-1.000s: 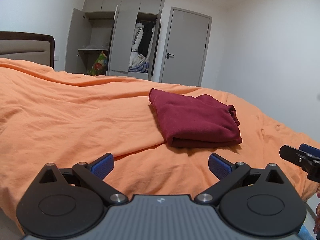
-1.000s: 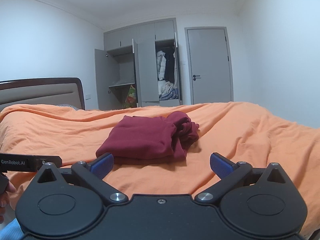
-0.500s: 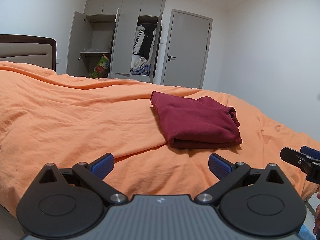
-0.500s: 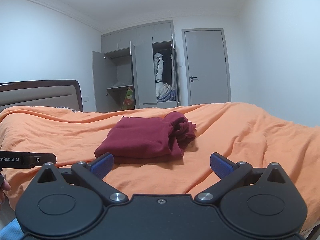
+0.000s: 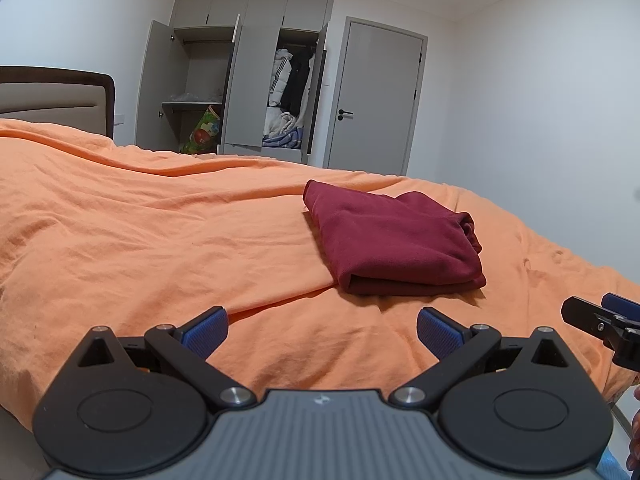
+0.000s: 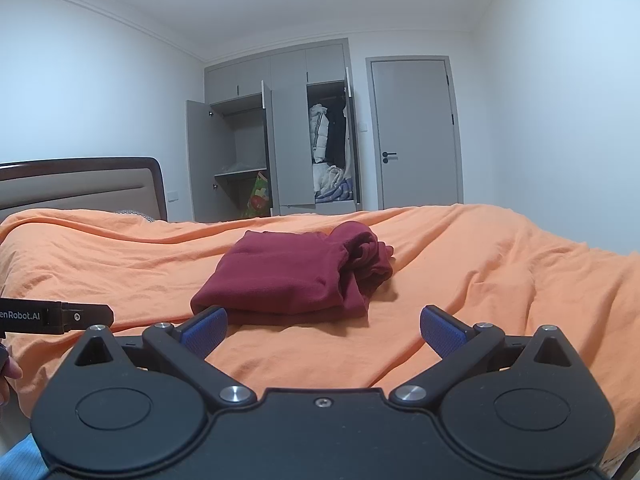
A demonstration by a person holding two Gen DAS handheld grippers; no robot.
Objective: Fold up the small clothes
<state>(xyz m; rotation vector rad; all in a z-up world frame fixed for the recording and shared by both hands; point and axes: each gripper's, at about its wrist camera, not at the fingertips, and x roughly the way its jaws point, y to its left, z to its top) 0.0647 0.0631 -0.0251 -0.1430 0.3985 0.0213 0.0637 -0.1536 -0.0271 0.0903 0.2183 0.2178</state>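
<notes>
A dark red garment (image 5: 394, 240) lies folded into a flat rectangle on the orange bedspread (image 5: 160, 232), its bunched end toward the far right. In the right wrist view the same garment (image 6: 288, 272) sits just beyond the fingers. My left gripper (image 5: 322, 330) is open and empty, held back from the garment near the bed's front edge. My right gripper (image 6: 323, 330) is also open and empty, a short way in front of the garment. Each gripper's tip shows at the edge of the other's view.
A padded headboard (image 5: 52, 94) stands at the left. Beyond the bed a grey wardrobe (image 5: 240, 80) has doors open, with clothes hanging and piled inside. A closed grey door (image 5: 376, 100) is to its right. A hand (image 6: 6, 376) shows at the left edge.
Both grippers have drawn back and lowered slightly from the folded garment, which sits a little higher in both views. The garment itself has not moved.
</notes>
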